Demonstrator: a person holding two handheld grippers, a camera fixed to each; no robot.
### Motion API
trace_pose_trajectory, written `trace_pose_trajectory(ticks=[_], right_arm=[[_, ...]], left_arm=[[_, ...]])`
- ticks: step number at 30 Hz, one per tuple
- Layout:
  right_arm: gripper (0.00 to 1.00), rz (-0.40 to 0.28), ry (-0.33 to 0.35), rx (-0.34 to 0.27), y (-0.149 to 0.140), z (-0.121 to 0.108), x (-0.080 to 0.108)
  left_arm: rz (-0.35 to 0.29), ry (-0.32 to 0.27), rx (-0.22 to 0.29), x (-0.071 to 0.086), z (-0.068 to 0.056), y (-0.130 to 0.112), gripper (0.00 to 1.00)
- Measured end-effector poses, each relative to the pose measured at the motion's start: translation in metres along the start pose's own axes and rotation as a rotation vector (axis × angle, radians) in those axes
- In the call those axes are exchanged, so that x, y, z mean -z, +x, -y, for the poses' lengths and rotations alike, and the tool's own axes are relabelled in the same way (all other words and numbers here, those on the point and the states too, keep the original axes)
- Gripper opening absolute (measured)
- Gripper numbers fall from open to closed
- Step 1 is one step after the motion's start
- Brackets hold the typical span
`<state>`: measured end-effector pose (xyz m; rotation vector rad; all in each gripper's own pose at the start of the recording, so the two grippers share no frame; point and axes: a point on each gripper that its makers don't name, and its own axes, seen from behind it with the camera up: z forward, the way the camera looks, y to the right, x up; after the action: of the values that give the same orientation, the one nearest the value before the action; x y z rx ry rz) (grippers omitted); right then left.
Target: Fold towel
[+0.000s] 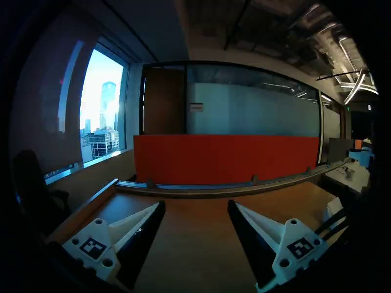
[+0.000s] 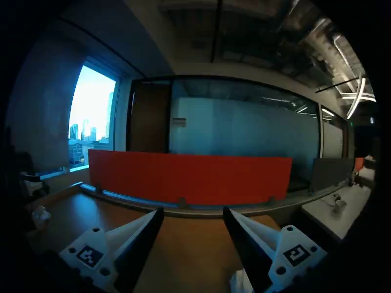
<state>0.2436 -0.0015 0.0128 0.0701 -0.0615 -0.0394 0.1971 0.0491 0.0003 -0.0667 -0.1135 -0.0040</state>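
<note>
Left gripper [image 1: 196, 207] fingers spread, empty, over wooden desk [image 1: 195, 254]; right gripper [image 2: 193, 215] same; black-white marker tags [image 1: 93, 247] on fingers.

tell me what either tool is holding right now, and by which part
Nothing is held. The left tool and the right tool both stand open above the wooden desk, with only bare desktop between their fingers.

Dim, blue-tinted room; the window [image 1: 100, 115] glares overexposed, ceiling lights [image 1: 354, 85] streak, edges bend fisheye-fashion.
</note>
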Motion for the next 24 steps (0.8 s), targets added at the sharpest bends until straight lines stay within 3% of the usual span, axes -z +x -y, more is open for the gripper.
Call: trace_pose_trajectory(ticks=[14, 20, 24], right_arm=[[0.93, 0.02, 0.008, 0.015, -0.007, 0.013, 0.0], [0.93, 0.009, 0.0, 0.012, -0.008, 0.02, -0.002], [0.93, -0.004, 0.002, -0.012, -0.01, 0.025, -0.002]], left_arm=[[-0.033, 0.008, -0.05, -0.005, 0.004, -0.009, 0.94], [-0.062, -0.019, -0.049, -0.007, -0.001, -0.025, 0.94], [-0.076, -0.017, -0.044, -0.007, 0.003, -0.042, 0.94]])
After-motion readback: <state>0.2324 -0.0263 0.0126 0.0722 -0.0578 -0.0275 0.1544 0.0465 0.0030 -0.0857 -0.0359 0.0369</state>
